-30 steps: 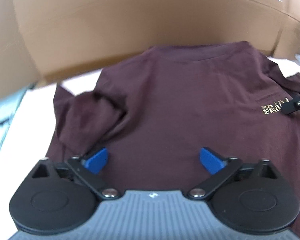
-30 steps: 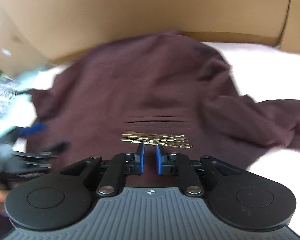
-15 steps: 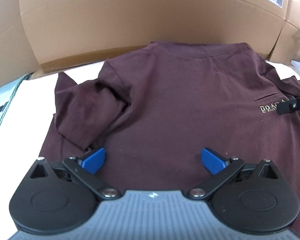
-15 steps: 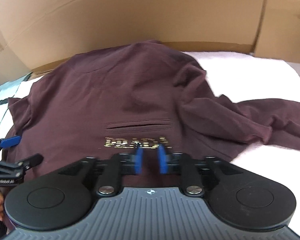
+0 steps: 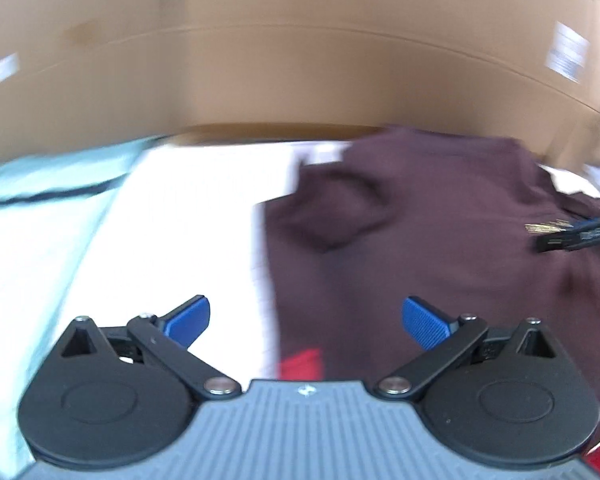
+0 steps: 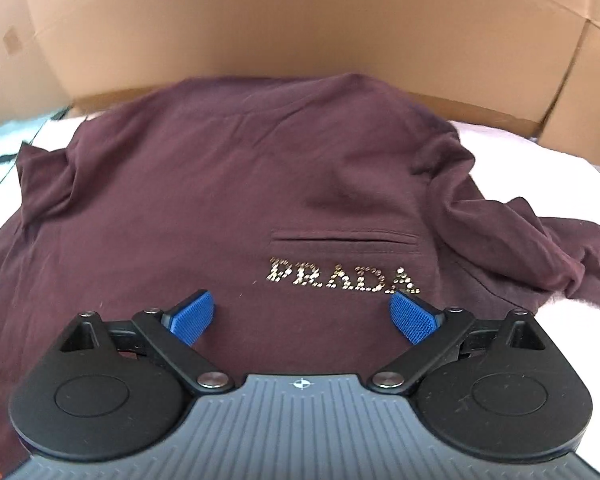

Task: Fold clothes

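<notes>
White surface (image 6: pixel 540 152), rumpled maroon shirt (image 6: pixel 204 200)

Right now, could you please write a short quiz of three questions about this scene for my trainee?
1. True or false: the right hand-held gripper is shut on the maroon shirt.
2. What lies directly under the chest pocket slit? A) a zipper B) studded lettering C) a button
3. Fill in: behind the shirt stands a wall of ____.

Key: 1 false, it is open; the left hand-held gripper is open too. 2 B. 3 cardboard.
</notes>
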Demonstrator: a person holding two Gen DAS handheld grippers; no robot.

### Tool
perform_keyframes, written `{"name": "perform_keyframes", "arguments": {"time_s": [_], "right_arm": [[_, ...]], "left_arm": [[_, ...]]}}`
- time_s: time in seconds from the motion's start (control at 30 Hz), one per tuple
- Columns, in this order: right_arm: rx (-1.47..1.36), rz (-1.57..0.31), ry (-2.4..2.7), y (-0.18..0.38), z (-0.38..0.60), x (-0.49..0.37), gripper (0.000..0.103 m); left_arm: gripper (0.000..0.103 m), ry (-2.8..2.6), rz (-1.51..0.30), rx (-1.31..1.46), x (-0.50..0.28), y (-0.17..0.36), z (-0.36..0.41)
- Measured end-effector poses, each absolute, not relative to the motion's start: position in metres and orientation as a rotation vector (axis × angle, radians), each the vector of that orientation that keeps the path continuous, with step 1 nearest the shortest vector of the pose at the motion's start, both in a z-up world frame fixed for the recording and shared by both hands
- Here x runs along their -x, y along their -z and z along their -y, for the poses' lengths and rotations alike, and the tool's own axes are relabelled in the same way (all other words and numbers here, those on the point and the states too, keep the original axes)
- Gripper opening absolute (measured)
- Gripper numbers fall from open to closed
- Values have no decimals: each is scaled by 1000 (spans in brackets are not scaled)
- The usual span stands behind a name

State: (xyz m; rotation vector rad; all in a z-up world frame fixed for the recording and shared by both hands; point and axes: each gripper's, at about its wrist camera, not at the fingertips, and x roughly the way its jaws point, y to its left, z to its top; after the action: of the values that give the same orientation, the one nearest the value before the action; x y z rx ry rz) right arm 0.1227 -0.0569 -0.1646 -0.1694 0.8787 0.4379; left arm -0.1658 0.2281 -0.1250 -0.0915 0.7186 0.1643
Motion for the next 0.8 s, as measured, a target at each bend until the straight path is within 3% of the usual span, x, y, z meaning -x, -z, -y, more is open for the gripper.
{"name": "perform_keyframes", "arguments": {"time_s": [0.03, 0.07, 0.1, 0.17, 0.33, 0.4, 0.43, 0.57, 0.63, 0.67, 0.7, 0.8], "right_arm": [[173, -876, -431, 160, 54, -121, 72], [172, -875, -424, 152, 49, -120, 24], [152, -878, -446, 143, 45, -118, 8], [146, -887, -586, 130, 19, -105, 20], [190, -896, -964, 103, -57, -65, 23], [264, -896, -1083, 105, -92, -45, 44], [302, -895, -1142, 107, -109, -35, 47], [433, -925, -1157, 123, -143, -16, 47], [485, -952, -1147, 132, -152, -12, 37], [494, -955, -1147, 135, -155, -10, 15], [475, -956, -1148, 133, -158, -12, 2], [361, -968, -1165, 119, -171, -25, 1]], "left_arm": [[102, -196, -723, 104, 180, 124, -240], [102, -220, -727, 101, 192, 123, -248], [102, -236, -731, 92, 202, 122, -252], [102, -237, -741, 86, 213, 120, -255], [100, -210, -752, 66, 228, 119, -247], [100, -204, -770, 67, 231, 122, -245], [100, -202, -779, 77, 234, 123, -246], [102, -211, -784, 103, 245, 125, -253], [102, -218, -798, 111, 249, 126, -255], [102, -223, -800, 115, 251, 126, -257], [102, -229, -799, 120, 253, 126, -259], [102, -243, -791, 139, 258, 125, -267]]}}
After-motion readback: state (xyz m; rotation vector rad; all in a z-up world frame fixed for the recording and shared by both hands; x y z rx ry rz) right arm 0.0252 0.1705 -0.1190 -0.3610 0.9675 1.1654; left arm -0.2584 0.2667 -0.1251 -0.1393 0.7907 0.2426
